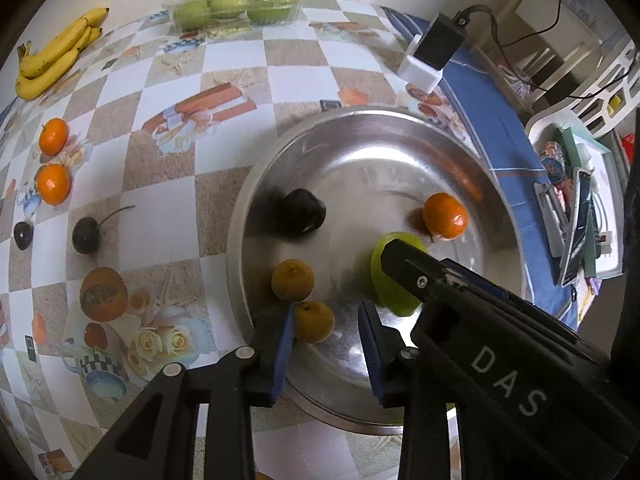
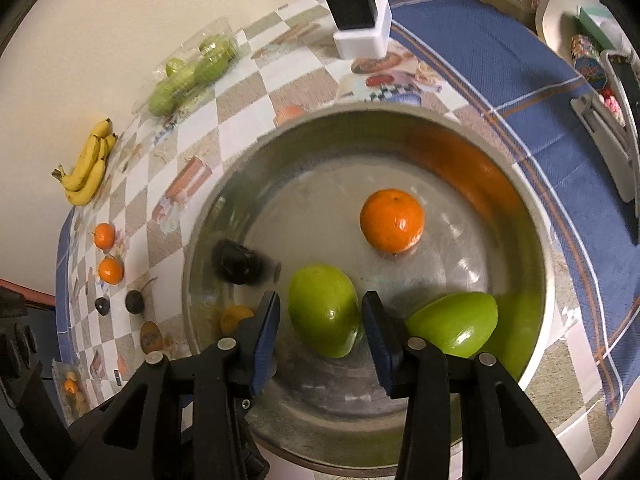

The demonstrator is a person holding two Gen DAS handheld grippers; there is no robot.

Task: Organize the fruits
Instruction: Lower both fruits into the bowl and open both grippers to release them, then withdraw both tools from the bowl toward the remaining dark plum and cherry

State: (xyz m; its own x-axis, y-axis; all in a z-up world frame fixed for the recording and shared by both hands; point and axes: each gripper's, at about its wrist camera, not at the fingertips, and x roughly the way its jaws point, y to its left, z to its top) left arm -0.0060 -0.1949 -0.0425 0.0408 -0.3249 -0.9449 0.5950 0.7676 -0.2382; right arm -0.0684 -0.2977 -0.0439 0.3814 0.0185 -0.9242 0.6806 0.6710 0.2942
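A steel bowl (image 1: 400, 120) (image 2: 400, 120) holds a mandarin (image 1: 445, 216) (image 2: 392, 221), a blurred dark plum (image 1: 302, 213) (image 2: 236, 266) and a small yellowish fruit (image 1: 314, 322) beside its duller double (image 1: 292, 280) at the wall. My left gripper (image 1: 326, 340) hangs open over the bowl's near side; the yellowish fruit lies by its left pad, unpressed. My right gripper (image 2: 320, 320) is shut on a green fruit (image 2: 324, 312) (image 1: 380, 276) low in the bowl. A second green fruit (image 2: 454, 324) lies right of it.
On the checkered cloth left of the bowl lie bananas (image 1: 56, 56), two mandarins (image 1: 53, 136) (image 1: 53, 184) and two dark plums (image 1: 85, 234) (image 1: 23, 235). A clear box of green fruits (image 1: 236, 0) stands at the back. A black charger (image 1: 436, 46) and a cluttered white tray (image 1: 576, 208) are at the right.
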